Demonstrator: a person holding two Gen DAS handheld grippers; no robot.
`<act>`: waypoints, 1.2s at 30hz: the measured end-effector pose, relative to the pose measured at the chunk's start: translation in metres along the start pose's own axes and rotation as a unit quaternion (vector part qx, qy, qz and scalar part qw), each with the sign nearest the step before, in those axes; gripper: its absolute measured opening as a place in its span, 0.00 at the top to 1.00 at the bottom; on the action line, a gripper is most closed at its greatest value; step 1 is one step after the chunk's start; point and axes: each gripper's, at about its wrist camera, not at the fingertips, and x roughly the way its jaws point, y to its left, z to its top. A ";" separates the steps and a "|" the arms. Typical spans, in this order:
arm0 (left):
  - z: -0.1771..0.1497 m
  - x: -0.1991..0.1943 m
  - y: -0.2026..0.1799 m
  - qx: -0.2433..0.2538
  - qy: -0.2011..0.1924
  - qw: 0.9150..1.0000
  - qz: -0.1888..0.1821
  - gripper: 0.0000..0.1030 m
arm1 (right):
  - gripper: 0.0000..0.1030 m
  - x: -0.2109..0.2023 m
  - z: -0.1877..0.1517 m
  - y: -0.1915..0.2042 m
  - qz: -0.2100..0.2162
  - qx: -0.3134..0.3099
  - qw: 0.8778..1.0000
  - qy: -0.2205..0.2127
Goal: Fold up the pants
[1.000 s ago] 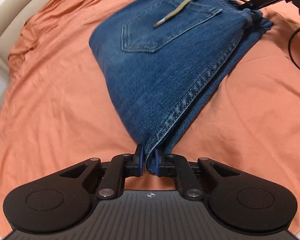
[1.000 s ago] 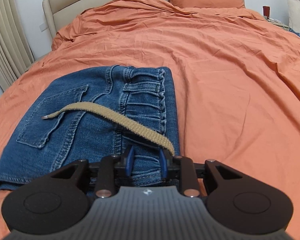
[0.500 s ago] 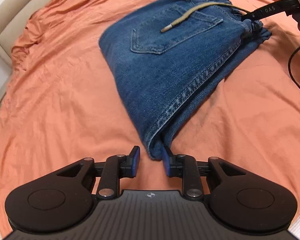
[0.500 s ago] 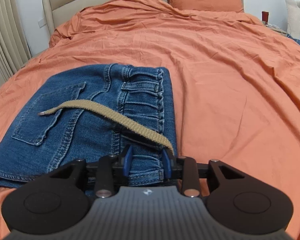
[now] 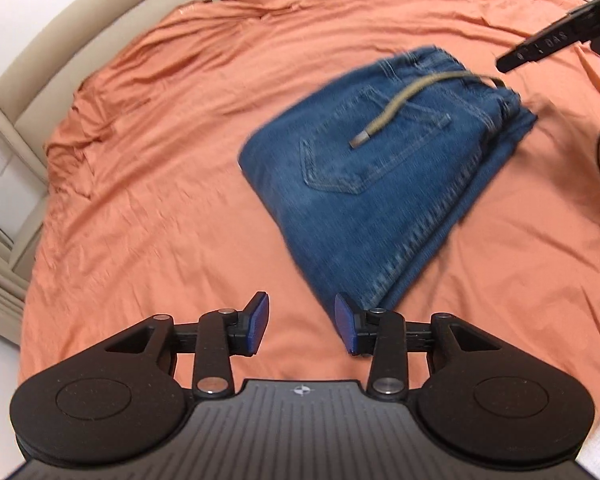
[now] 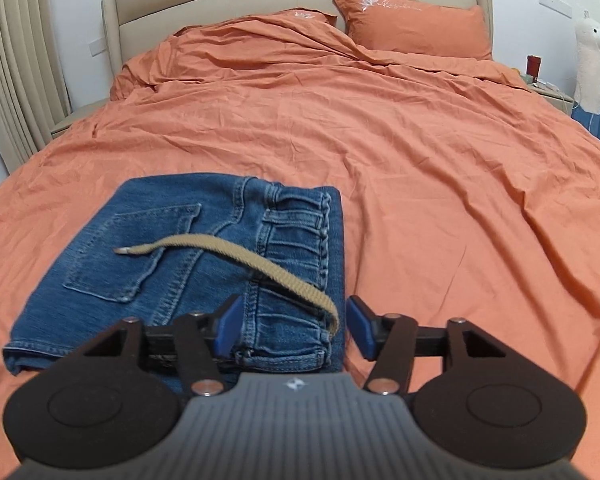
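The blue jeans (image 5: 384, 184) lie folded into a compact stack on the orange bedsheet (image 5: 160, 168), back pocket up, with a tan drawstring (image 5: 396, 112) lying across them. My left gripper (image 5: 302, 324) is open and empty, just off the stack's near corner. In the right wrist view the jeans (image 6: 172, 256) lie flat with the drawstring (image 6: 236, 252) curling over the waistband. My right gripper (image 6: 294, 326) is open, its fingers on either side of the waistband edge without pinching it. It also shows in the left wrist view (image 5: 548, 44) above the far corner.
The bed has a beige headboard (image 6: 284, 4) and an orange pillow (image 6: 416, 28) at the far end. A nightstand (image 6: 548, 92) with small items and a white plush toy (image 6: 592, 60) stand to the right. Curtains (image 6: 16, 72) hang at the left.
Both grippers have opened and let go of the jeans. The left one has pulled back and up from the folded corner; the right one has spread wide over the waistband.
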 end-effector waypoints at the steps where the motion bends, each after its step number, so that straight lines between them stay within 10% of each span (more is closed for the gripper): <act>1: 0.004 0.001 0.004 -0.002 -0.006 1.000 0.001 0.53 | 0.43 -0.002 0.004 0.000 0.000 -0.005 1.000 0.003; 7: 0.029 0.025 0.040 -0.074 -0.046 0.996 -0.004 0.54 | 0.56 0.003 0.030 0.002 -0.006 -0.023 1.000 0.006; 12: 0.048 0.068 0.079 -0.196 -0.065 0.976 -0.061 0.72 | 0.87 0.030 0.049 0.013 -0.005 -0.052 0.999 0.006; 17: 0.071 0.113 0.086 -0.254 -0.080 0.957 -0.113 0.77 | 0.93 0.066 0.069 0.014 0.007 -0.061 0.998 -0.006; 28: 0.077 0.215 0.076 -0.211 0.002 0.977 -0.021 0.90 | 1.00 0.147 0.068 0.003 -0.006 -0.081 0.995 0.049; 36: 0.067 0.171 0.097 -0.234 -0.034 0.971 -0.039 0.94 | 1.00 0.141 0.071 0.001 -0.006 -0.072 0.996 0.045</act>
